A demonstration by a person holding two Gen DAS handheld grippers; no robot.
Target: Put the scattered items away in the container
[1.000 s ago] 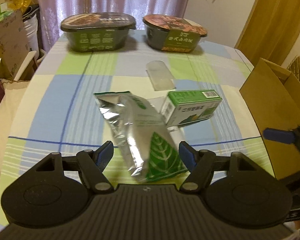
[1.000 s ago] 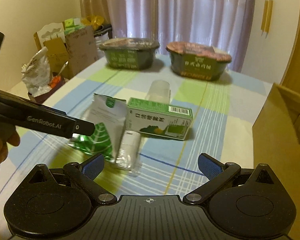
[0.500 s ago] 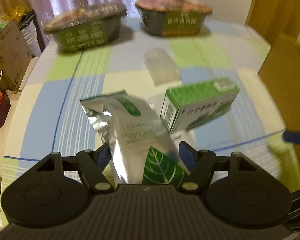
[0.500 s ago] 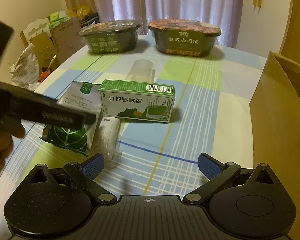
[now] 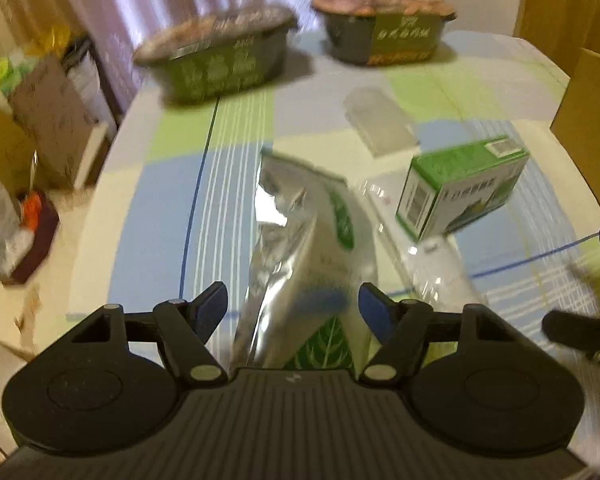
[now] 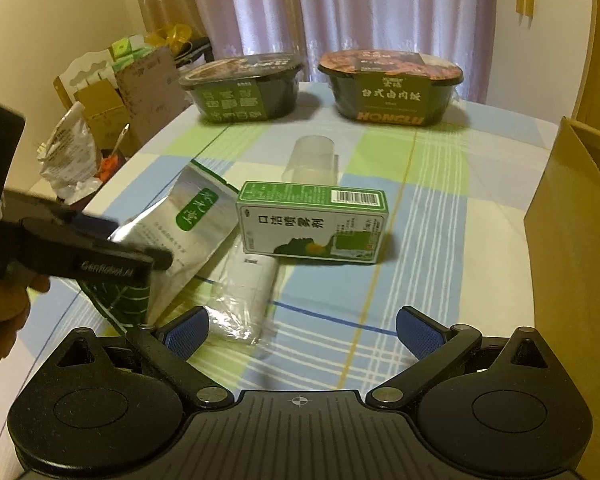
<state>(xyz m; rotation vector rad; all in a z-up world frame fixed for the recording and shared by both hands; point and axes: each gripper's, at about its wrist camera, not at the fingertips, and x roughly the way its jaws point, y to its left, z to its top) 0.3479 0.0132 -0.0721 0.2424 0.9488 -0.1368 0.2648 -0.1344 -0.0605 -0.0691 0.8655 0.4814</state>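
On a round table w/ a blue, green and white checked cloth [image 6: 432,216], a brown cardboard box [image 6: 572,240] stands at the right edge, top flap up. At the far side sit 2 lidded meal bowls: a dark green one [image 6: 242,88] on the left, a brown-lidded one [image 6: 392,88] on the right. Nearer, a silver foil pouch w/ a green leaf print [image 5: 300,248] lies lengthwise in the left wrist view, its near end between the left gripper's [image 5: 293,305] blue pads; jaws stand fairly wide and whether either pad touches the foil is hard to tell thru the blur. Just right of the pouch lies a green and white carton [image 6: 314,224] w/ a barcode, long side to the right cam. A clear plastic cup [image 6: 312,160] lies on its side behind the carton. A small white item in clear wrap [image 6: 248,292] rests in front of the carton, touching the pouch edge. Right gripper [image 6: 302,330] hovers above the cloth near the wrapped item, jaws wide, nothing between them. A hand [image 6: 2,312] holds the left gripper's handle.
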